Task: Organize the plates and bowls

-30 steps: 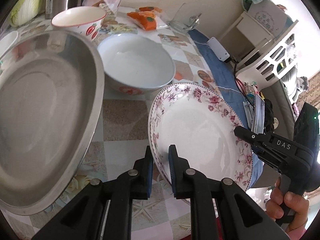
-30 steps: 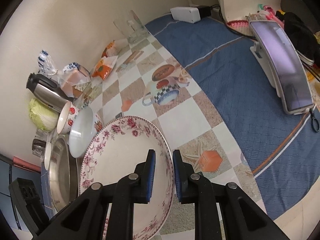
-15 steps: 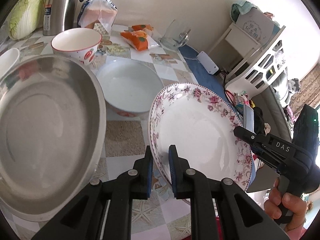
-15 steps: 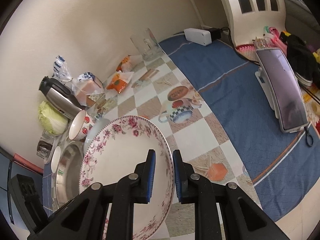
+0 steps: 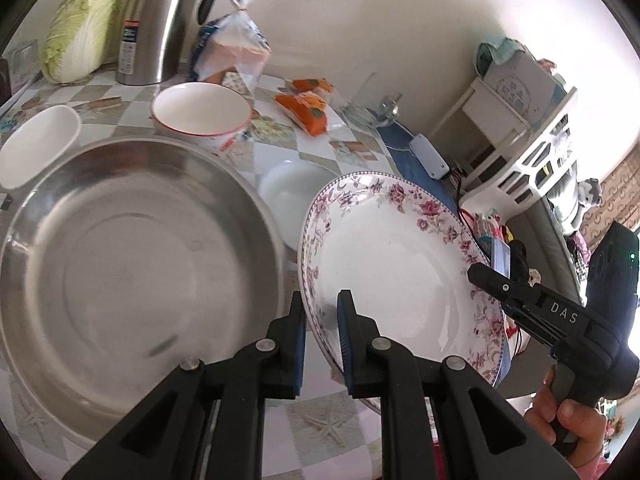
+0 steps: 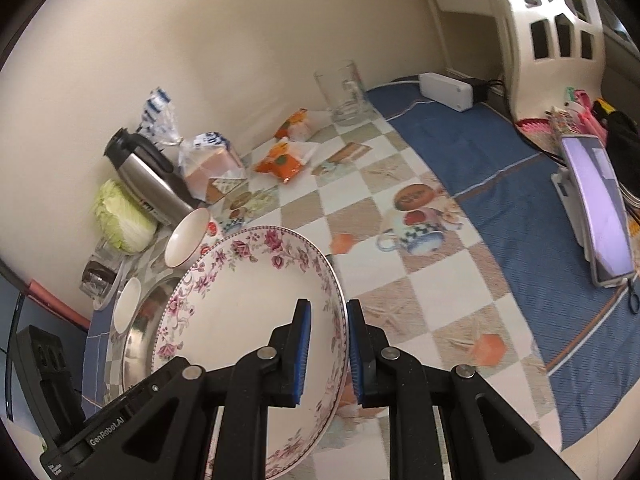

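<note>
A floral plate (image 5: 392, 256) with a pink flower rim is held in the air, tilted, between both grippers. My left gripper (image 5: 322, 320) is shut on its near-left rim. My right gripper (image 6: 326, 332) is shut on its opposite rim, and shows in the left wrist view (image 5: 480, 276). The plate also shows in the right wrist view (image 6: 248, 304). A large steel basin (image 5: 120, 264) sits to the left of the plate. A white bowl (image 5: 288, 192) lies behind the plate. A red-rimmed bowl (image 5: 200, 112) and a small white bowl (image 5: 36, 144) stand further back.
A steel kettle (image 5: 160, 20), cabbage (image 5: 80, 28), bagged bread (image 5: 236, 48) and orange snack packets (image 5: 308, 108) line the wall. A glass mug (image 6: 344, 92) stands by the wall. A blue cloth (image 6: 500, 168) covers the table's right part, with a phone on a stand (image 6: 600, 208).
Both grippers have lifted the floral plate higher off the table and carried it toward the steel basin. The white bowl is now partly hidden behind the plate.
</note>
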The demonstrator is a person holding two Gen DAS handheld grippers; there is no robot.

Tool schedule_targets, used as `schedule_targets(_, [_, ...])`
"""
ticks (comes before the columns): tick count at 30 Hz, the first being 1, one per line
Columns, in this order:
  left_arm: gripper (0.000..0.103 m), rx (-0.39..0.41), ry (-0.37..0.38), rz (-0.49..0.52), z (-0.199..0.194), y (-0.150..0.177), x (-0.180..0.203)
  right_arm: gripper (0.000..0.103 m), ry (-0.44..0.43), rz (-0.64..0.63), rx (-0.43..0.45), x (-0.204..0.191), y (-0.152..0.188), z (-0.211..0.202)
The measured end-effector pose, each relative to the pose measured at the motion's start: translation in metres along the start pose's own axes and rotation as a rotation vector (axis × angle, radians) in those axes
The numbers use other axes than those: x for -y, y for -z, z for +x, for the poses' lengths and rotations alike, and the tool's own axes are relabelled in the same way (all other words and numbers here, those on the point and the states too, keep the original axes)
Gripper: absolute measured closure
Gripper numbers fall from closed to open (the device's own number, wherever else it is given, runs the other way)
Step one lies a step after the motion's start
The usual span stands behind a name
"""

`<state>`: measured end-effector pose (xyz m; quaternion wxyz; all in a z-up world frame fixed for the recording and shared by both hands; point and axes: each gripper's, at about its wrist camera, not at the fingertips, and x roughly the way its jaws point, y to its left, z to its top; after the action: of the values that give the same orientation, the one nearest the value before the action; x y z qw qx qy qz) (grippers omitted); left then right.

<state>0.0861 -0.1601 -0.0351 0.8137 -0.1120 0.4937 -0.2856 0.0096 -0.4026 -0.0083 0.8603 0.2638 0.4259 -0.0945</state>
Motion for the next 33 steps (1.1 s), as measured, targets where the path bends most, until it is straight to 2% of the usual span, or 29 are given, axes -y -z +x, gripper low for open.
schedule_targets(10, [0.088, 0.046, -0.039, -0.029, -0.026, -0.007, -0.035, 0.084, -0.023, -0.068, 0.010, -0.048, 0.006, 0.012])
schedule_targets(26, [0.088, 0.095, -0.112, -0.126, -0.058, -0.016, -0.093, 0.084, -0.056, -0.163, -0.058, -0.108, 0.026, 0.049])
schedule_targets(33, [0.088, 0.131, -0.184, -0.169, -0.074, -0.019, -0.120, 0.084, -0.069, -0.225, -0.090, -0.142, 0.039, 0.065])
